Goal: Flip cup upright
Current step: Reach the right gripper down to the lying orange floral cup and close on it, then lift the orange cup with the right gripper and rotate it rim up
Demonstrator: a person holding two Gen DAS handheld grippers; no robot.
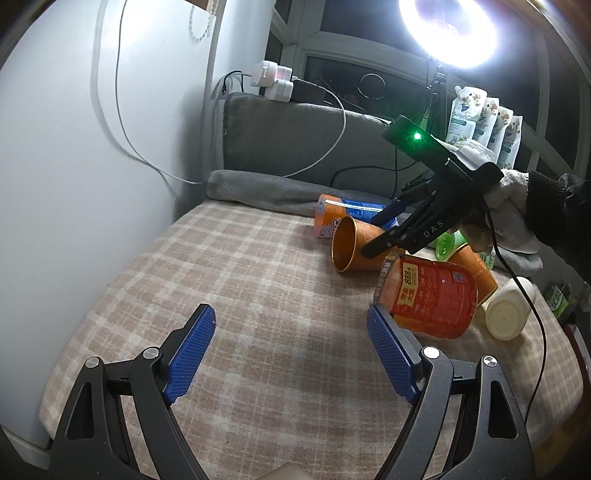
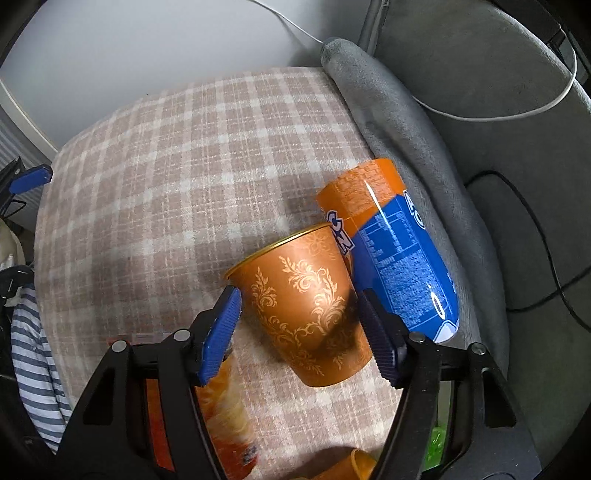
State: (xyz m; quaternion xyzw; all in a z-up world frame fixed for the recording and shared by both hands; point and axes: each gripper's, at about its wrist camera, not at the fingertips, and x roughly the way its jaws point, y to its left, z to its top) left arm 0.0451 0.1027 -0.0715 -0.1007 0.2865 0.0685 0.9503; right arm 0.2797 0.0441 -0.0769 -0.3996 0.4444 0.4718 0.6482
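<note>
Seemingly light and thin-walled, an orange paper cup [image 2: 303,306] is lying beside a blue-orange canister [image 2: 391,254]; the right gripper [image 2: 301,328] is straddling its middle, jaws wide, gripping nothing.

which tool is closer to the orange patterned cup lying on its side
Right. The right tool is open with its fingers either side of the orange cup; the left tool sits open, well back over bare plaid cloth.

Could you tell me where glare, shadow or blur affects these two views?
Left wrist view: the ring light blows out the top right corner. Right wrist view: soft even light, a shadow on the cup beside the right gripper, and the orange packet under the fingers is blurred.
</note>
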